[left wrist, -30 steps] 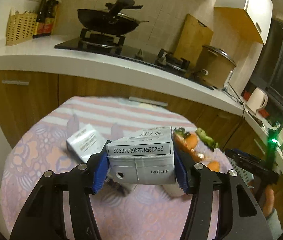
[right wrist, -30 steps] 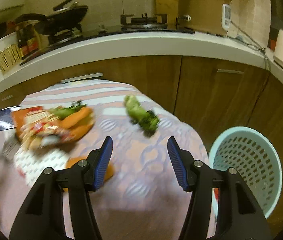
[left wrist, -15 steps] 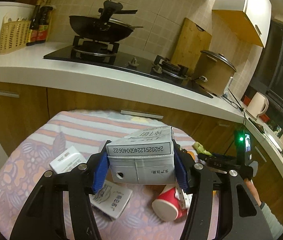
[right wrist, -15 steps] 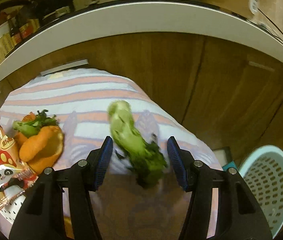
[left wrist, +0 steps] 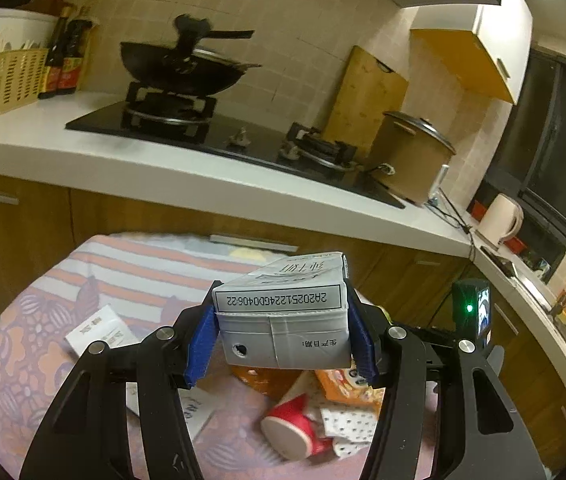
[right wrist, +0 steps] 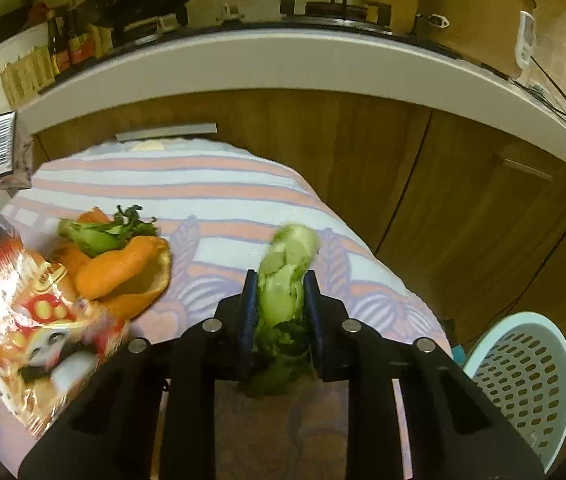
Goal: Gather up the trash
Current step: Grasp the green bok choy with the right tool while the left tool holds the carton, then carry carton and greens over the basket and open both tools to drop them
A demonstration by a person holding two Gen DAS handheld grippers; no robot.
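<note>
While gripping trash in both grippers | left gripper (left wrist: pixel 283 334) clamping a grey milk carton (left wrist: pixel 283 316), hanging above the tabletop (left wrist: pixel 43 320) | right gripper (right wrist: pixel 279 304) squeezing a green vegetable scrap (right wrist: pixel 285 276) just over the tabletop | next, likely: carrying both to the blue basket (right wrist: pixel 523 368) at right, then releasing.

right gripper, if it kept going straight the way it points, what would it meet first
Probably the striped tablecloth; the right gripper, shut on the green vegetable, has cloth ahead, then the wooden cabinet. Depth is unclear.
</note>
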